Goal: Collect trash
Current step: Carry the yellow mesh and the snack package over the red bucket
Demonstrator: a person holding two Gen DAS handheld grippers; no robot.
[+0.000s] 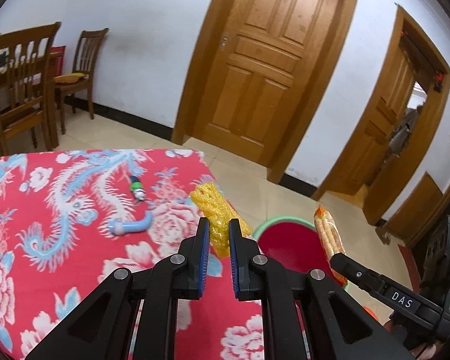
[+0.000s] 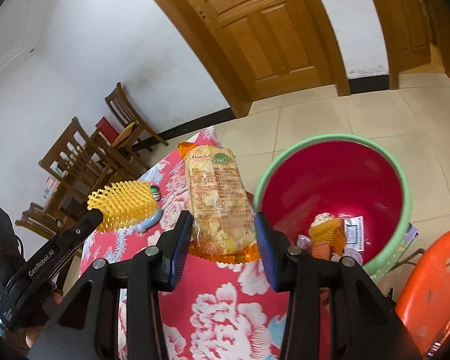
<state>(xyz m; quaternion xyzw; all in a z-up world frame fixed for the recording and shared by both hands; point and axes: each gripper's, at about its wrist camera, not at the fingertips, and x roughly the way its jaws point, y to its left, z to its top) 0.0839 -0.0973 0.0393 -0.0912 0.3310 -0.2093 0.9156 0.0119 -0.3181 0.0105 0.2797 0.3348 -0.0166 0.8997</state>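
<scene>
Trash is held clear of the table: my left gripper [image 1: 219, 230] pinches the yellow foam net [image 1: 217, 210], my right gripper [image 2: 223, 225] clamps the snack packet [image 2: 217, 198], both near the bin [image 2: 402, 180] on the right for dropping.

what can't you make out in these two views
- Right wrist view: the bin holds trash, but its near side is hidden behind the right hand-held gripper.
- Right wrist view: print on the snack packet is too small to read.
- Left wrist view: two small items on the tablecloth are blurred.
- Left wrist view: the yellow foam net has its lower end hidden between the left hand-held gripper.
</scene>
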